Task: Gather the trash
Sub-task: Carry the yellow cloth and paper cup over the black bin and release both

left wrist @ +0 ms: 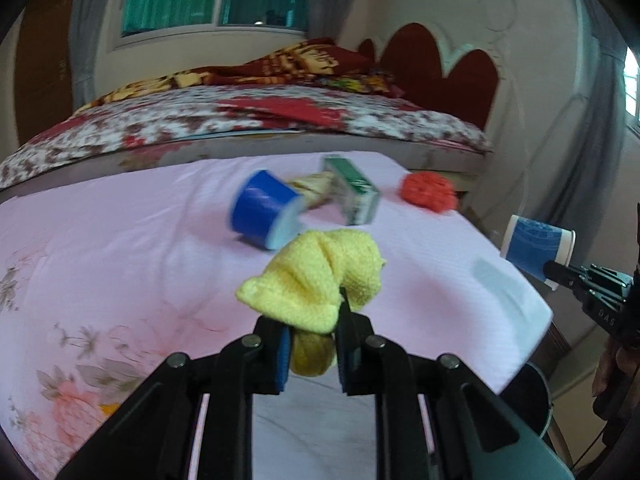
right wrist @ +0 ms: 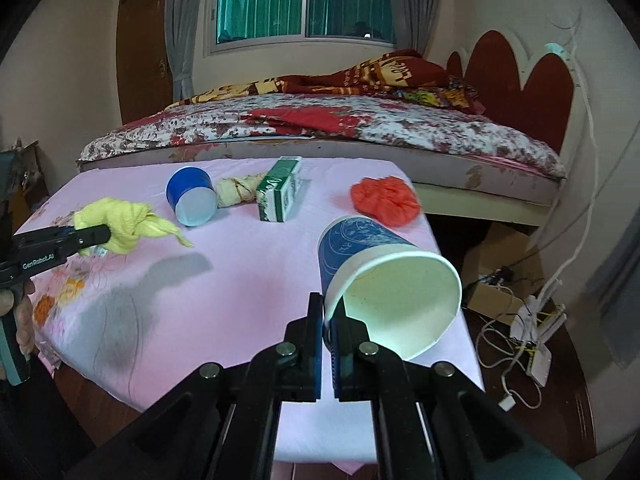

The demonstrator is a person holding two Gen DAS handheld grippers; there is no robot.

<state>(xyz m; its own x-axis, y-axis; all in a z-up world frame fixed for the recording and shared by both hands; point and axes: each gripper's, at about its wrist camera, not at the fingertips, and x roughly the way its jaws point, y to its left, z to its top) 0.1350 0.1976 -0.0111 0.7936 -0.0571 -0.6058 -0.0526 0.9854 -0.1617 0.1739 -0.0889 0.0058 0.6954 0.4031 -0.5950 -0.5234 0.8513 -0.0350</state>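
Observation:
My left gripper (left wrist: 313,322) is shut on a crumpled yellow cloth (left wrist: 316,280), held above the pink table cover (left wrist: 120,248); the same cloth (right wrist: 120,222) and left gripper (right wrist: 94,236) show at the left of the right wrist view. My right gripper (right wrist: 328,320) is shut on the rim of a blue-and-white paper cup (right wrist: 384,276), lifted and tipped with its mouth toward the camera; that cup (left wrist: 536,250) also shows at the right edge of the left wrist view. On the cover lie a small blue cup (right wrist: 192,196) on its side, a beige wad (right wrist: 236,192), a green carton (right wrist: 282,190) and a red crumpled bag (right wrist: 384,200).
A bed (right wrist: 320,128) with a floral sheet stands right behind the table. Right of the table, on the floor, sit a cardboard box (right wrist: 496,300) and white cables with a power strip (right wrist: 540,344). A person's hand (right wrist: 22,320) holds the left gripper's handle.

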